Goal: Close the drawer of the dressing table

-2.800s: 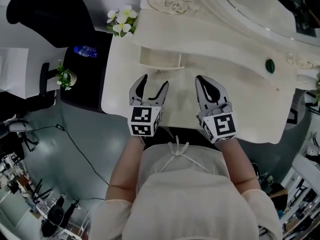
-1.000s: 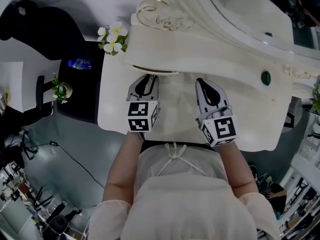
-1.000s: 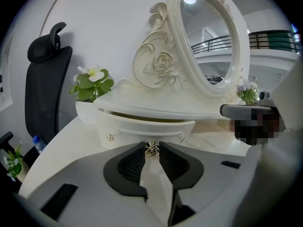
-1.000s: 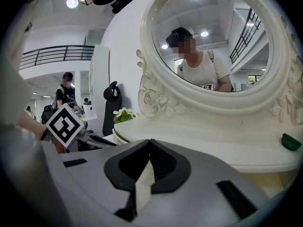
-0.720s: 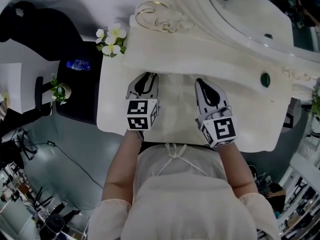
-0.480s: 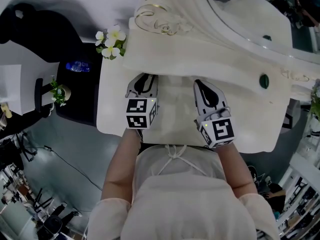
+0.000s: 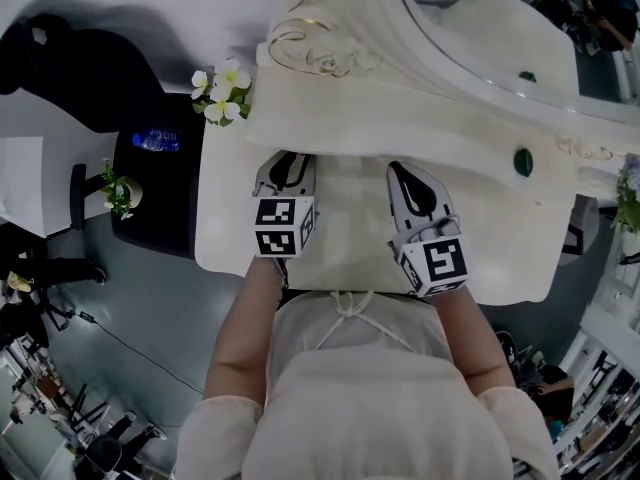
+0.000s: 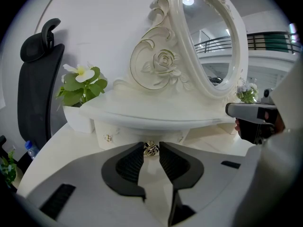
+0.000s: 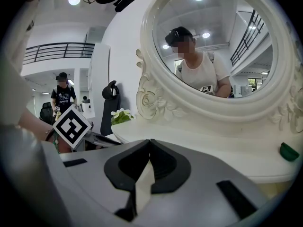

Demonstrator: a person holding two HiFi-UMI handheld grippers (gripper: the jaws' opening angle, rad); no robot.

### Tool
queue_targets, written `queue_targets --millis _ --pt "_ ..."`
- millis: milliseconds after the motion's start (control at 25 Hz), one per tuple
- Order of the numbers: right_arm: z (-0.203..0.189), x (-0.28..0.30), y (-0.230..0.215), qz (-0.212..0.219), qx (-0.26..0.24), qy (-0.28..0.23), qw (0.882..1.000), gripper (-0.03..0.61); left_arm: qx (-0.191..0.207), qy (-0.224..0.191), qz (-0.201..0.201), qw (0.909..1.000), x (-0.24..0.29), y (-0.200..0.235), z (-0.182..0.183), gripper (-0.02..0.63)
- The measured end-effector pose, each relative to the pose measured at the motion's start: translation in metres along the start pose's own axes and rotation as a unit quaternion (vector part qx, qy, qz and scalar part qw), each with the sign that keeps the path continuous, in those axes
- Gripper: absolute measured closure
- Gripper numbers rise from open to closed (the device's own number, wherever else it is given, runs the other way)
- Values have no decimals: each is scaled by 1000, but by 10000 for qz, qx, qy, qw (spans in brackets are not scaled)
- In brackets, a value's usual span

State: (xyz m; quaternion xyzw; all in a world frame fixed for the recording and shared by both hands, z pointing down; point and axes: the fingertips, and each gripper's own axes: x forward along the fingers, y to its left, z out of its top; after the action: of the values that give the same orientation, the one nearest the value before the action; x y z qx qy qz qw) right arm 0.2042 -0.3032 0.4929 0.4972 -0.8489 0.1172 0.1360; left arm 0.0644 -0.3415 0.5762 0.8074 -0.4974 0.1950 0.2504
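Note:
The dressing table (image 7: 225, 230) is cream white, with a raised shelf under an oval mirror. Its drawer front (image 8: 125, 136) sits flush under the shelf edge; in the head view the shelf hides it. A small gold drawer knob (image 8: 151, 148) lies between the tips of my left gripper (image 8: 151, 148), whose jaws stand narrow and pinch it. In the head view my left gripper (image 7: 290, 158) reaches under the shelf edge. My right gripper (image 7: 402, 170) hovers over the tabletop to the right, shut and empty, its tips meeting (image 9: 149, 142).
White flowers in a pot (image 7: 222, 80) stand at the table's left rear corner. A green object (image 7: 522, 161) lies on the shelf at right. A black chair (image 8: 35, 89) and a black side table with a bottle (image 7: 155, 140) are left of the table.
Earlier the drawer stood out from under the shelf and my left gripper was open near it. Now the drawer is in and the left jaws hold its knob. Over the last second nothing moved.

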Motion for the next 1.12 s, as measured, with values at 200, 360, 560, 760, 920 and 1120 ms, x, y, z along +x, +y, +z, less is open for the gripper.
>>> queue_targets --millis 200,360,560,760,920,1120 --pt "3 -6 2 -70 45 -17 10000 572 -105 -128 -133 9998 -6 -5 2 452" --pt "7 -14 6 -74 -7 -79 9999 572 100 -220 -137 9996 -24 -8 5 446" --pt "18 -26 11 -143 -19 -215 9997 572 478 -427 -250 9976 -56 -23 21 446" --pt "32 -45 13 -213 -69 -396 9990 572 988 -853 -396 9907 -95 -43 56 448" --pt "46 -62 10 -347 -121 -548 9978 572 1161 -1238 -477 9843 -127 -55 88 449" --pt "61 -83 7 -471 -256 -645 9965 572 1243 -1628 -485 9776 -160 -66 121 505"
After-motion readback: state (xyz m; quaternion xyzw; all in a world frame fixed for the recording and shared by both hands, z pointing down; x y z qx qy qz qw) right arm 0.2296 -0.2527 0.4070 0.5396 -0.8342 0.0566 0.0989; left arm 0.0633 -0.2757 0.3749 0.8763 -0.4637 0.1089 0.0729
